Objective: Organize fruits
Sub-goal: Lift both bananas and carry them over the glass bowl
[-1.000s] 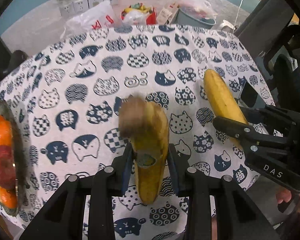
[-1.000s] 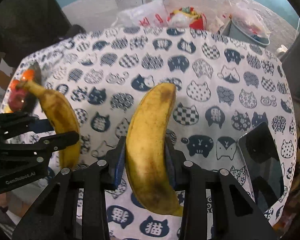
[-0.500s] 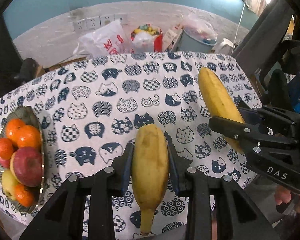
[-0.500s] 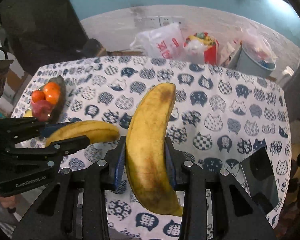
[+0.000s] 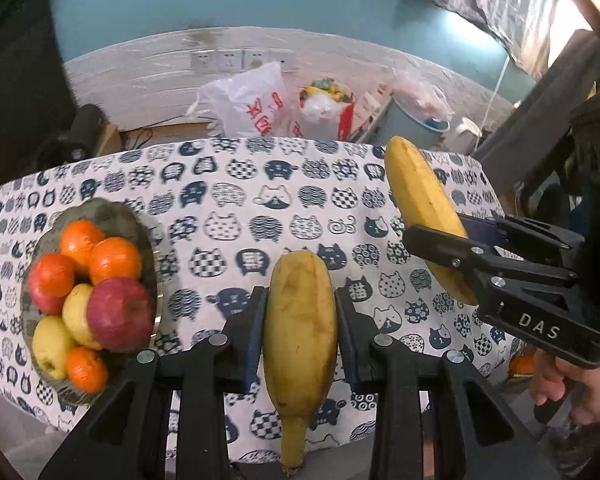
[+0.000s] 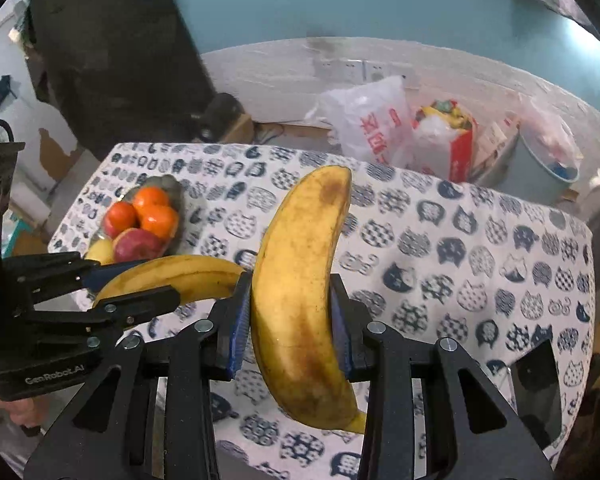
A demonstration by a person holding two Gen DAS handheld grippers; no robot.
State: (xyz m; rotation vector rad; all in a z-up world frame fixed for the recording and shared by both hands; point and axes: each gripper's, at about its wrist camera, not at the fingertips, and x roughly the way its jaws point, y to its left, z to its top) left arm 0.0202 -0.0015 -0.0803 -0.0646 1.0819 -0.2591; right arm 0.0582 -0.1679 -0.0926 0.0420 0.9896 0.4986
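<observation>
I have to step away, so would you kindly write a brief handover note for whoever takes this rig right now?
Left gripper: shut on a banana, held above the table.
Right gripper: shut on the second banana, also in the air.
Fruit bowl: at the table's left side, holding oranges, apples and pears.
Done: both bananas picked up.
Left: probably set both bananas with the fruit in the bowl.

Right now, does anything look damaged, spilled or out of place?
Nothing spilled. The banana in the right gripper has brown bruising near its tip and along one edge. A black phone lies at the table's near corner.
</observation>
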